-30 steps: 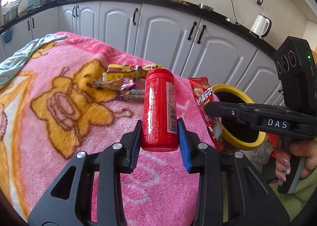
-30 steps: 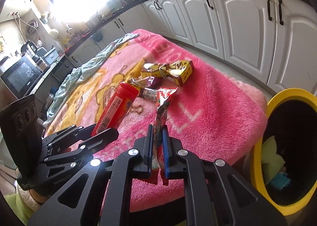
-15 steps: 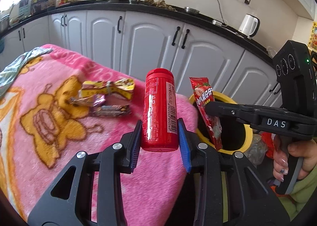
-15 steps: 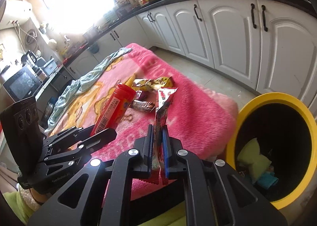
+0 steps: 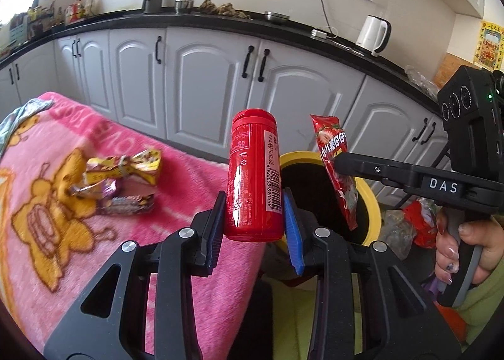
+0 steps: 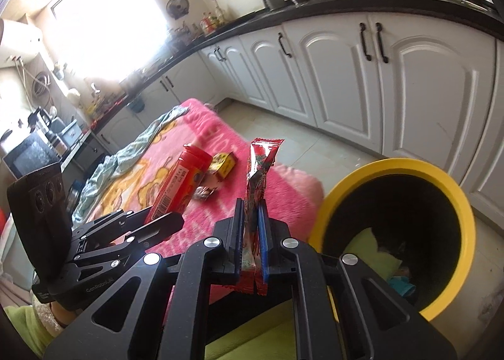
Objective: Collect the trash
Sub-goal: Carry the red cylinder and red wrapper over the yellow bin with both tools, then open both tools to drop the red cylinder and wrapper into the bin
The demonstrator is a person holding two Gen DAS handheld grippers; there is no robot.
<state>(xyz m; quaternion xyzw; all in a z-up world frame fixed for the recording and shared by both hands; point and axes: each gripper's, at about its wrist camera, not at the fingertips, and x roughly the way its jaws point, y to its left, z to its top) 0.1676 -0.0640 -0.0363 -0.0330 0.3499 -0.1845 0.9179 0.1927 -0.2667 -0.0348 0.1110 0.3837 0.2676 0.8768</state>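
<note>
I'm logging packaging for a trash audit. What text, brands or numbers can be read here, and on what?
"DAS": white letters on the right tool's arm, left wrist view.
"GenRobot.AI": on the left tool's body, right wrist view; small, roughly read.
"6922093880549": roughly read beside the barcode on the red canister.
Chinese characters on the strawberry snack packet: large, not transcribed.
Canister's fine print, blanket lettering, wall poster: too small or blurred.
</note>
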